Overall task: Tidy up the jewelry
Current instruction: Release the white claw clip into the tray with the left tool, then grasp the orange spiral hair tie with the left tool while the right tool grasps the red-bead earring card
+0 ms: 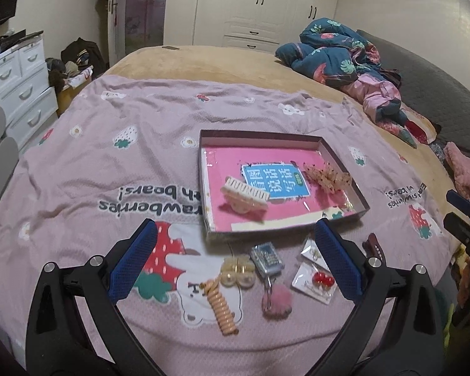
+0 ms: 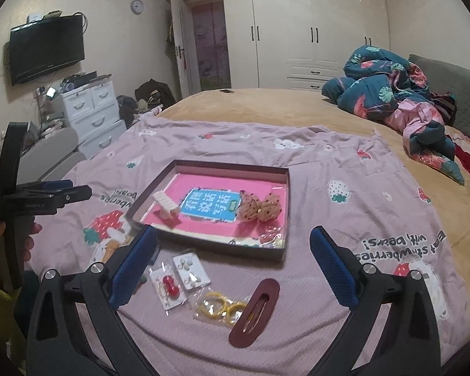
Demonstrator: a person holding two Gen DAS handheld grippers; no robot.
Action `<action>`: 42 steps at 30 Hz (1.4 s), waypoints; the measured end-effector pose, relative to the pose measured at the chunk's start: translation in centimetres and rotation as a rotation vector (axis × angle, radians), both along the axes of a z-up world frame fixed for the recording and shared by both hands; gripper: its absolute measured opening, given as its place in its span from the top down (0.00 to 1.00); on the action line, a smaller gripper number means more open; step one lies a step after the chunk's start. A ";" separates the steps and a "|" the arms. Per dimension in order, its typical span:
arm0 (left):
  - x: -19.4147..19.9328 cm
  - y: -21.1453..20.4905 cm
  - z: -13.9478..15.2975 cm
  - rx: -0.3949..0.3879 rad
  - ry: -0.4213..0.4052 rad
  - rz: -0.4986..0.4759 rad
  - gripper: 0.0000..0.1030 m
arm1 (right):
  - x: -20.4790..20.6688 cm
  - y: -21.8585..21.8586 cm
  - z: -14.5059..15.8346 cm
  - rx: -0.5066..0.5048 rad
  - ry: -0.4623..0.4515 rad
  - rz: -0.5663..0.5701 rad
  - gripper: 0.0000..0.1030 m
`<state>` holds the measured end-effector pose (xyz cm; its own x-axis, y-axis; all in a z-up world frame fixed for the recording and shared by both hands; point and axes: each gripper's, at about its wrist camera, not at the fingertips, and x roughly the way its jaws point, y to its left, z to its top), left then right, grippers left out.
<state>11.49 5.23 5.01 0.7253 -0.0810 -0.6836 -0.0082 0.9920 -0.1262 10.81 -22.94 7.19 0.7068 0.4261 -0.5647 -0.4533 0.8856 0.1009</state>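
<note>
A shallow box (image 1: 344, 163) (image 2: 285, 206) with a pink bottom lies on the lilac bedspread. In it are a cream claw clip (image 1: 246, 195) (image 2: 166, 208) and a dotted peach bow (image 1: 327, 175) (image 2: 260, 208). In front of it lie a cream clip (image 1: 238, 272), an orange spiral hair tie (image 1: 221, 308), a blue keychain with a pink pompom (image 1: 274, 282), a card with red earrings (image 1: 319, 280) (image 2: 169, 286), a pearl earring card (image 2: 191, 269), yellow rings in a bag (image 2: 219, 308) and a maroon hair clip (image 2: 255, 308). My left gripper (image 1: 235, 253) and right gripper (image 2: 233, 260) hover open and empty above these.
A crumpled blue floral quilt (image 1: 338, 50) (image 2: 385, 87) lies at the far right of the bed. White drawers (image 1: 18, 87) (image 2: 91, 109) stand left of the bed, wardrobes behind. The left gripper shows at the left edge of the right wrist view (image 2: 31, 197).
</note>
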 end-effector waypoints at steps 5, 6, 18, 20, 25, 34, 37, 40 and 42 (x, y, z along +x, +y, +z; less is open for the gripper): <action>-1.2 0.0 -0.8 0.015 0.015 0.007 0.09 | -1.4 0.9 -1.0 -0.029 0.016 0.037 0.05; -1.5 0.0 -1.1 0.018 0.021 0.006 0.09 | -1.6 1.1 -1.2 -0.034 0.019 0.046 0.05; -4.2 0.0 -3.8 0.045 0.084 0.013 0.09 | -4.1 3.0 -3.2 -0.100 0.046 0.136 0.05; -4.6 0.0 -4.1 0.048 0.093 0.010 0.09 | -4.4 3.2 -3.5 -0.103 0.054 0.147 0.05; -5.3 -0.1 -5.1 0.056 0.115 -0.001 0.09 | -5.2 4.2 -4.8 -0.122 0.076 0.186 0.05; -6.1 0.4 -8.2 0.041 0.190 0.006 0.09 | -5.2 6.9 -7.7 -0.158 0.124 0.270 0.05; -6.0 0.9 -9.0 0.027 0.200 0.022 0.09 | -4.5 7.9 -8.8 -0.174 0.139 0.284 0.05; -5.5 1.4 -9.7 0.015 0.207 0.035 0.09 | -3.8 8.6 -9.7 -0.186 0.149 0.297 0.06; -5.1 1.5 -10.0 -0.001 0.213 0.034 0.12 | -3.2 9.1 -10.3 -0.192 0.158 0.299 0.06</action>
<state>6.36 6.71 -4.97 0.5665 -0.0596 -0.8219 -0.0688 0.9905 -0.1192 7.66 -13.84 -3.12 0.4656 0.4759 -0.7461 -0.6864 0.7264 0.0349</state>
